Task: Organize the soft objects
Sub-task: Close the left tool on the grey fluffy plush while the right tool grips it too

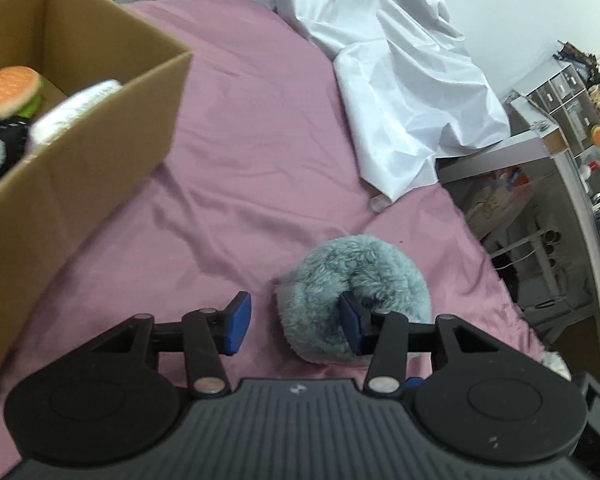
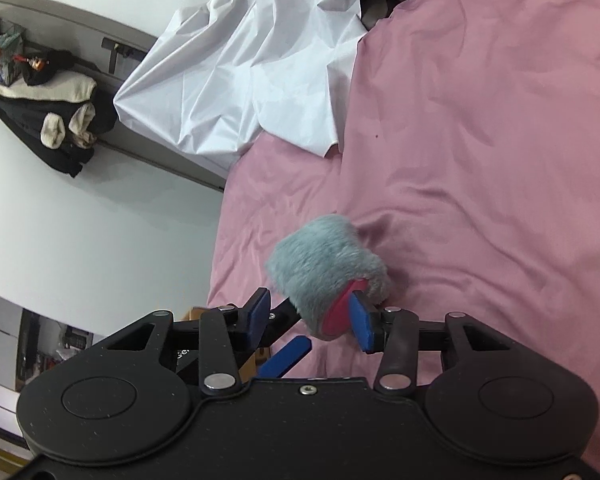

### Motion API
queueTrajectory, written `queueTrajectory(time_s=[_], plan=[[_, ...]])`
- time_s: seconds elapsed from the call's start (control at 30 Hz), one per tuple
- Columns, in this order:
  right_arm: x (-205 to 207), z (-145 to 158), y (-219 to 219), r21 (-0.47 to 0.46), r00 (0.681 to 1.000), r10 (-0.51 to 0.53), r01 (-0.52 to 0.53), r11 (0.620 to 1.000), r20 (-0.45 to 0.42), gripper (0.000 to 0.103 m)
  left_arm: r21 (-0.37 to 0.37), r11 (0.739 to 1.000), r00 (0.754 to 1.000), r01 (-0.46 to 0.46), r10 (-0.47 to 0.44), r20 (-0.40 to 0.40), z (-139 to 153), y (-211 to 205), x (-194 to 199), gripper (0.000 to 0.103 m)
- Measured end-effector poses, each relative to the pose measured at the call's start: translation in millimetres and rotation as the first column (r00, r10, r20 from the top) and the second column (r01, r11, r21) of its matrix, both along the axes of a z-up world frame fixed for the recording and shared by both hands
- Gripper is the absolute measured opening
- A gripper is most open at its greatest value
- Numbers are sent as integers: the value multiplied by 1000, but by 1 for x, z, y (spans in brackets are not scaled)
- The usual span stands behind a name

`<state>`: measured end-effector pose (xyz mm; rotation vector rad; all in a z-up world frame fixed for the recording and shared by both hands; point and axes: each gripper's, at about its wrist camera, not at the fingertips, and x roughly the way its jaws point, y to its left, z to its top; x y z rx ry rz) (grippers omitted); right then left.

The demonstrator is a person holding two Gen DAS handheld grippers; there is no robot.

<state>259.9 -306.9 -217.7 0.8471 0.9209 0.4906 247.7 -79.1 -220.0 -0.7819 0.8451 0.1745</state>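
Observation:
A fluffy grey-blue plush object (image 1: pixel 352 280) lies on the pink bedsheet (image 1: pixel 252 152). My left gripper (image 1: pixel 296 326) is open; its right pad is pressed into the plush and its left pad stands clear of it. In the right wrist view the same kind of grey plush (image 2: pixel 320 260) shows a red end face, and my right gripper (image 2: pixel 312 316) is open around it, with the right pad against the red face. A cardboard box (image 1: pixel 80 152) at the left holds a plush burger (image 1: pixel 14 88) and other soft items.
A crumpled white sheet (image 1: pixel 400 72) lies at the bed's far side, also in the right wrist view (image 2: pixel 252 72). A shelf unit with clutter (image 1: pixel 560 128) stands past the bed's right edge. Clothes hang on a wall rail (image 2: pixel 52 112).

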Motion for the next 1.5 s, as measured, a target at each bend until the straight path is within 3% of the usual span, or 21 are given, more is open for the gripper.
queueTrajectory(time_s=[0.33, 0.53, 0.9, 1.03, 1.13, 1.5], plan=[[9, -12, -16, 29, 994, -106, 107, 994, -13, 45, -115, 993, 999, 30, -29, 16, -13, -14, 23, 43], [16, -24, -22, 17, 988, -154, 154, 988, -34, 45, -62, 998, 1000, 22, -21, 22, -9, -24, 21, 31], [21, -32, -10, -23, 991, -121, 120, 992, -50, 45, -2, 999, 998, 54, -54, 36, 0, -33, 16, 28], [20, -33, -8, -33, 992, -110, 108, 994, -55, 28, 20, 998, 998, 55, -56, 33, 5, -33, 13, 26], [17, -28, -4, -41, 996, -85, 83, 996, -35, 23, 47, 998, 998, 52, -53, 36, 11, -33, 9, 26], [4, -3, 14, -64, 999, 24, -22, 998, 35, 21, 89, 996, 998, 7, -12, 57, 37, -18, -16, 26]])
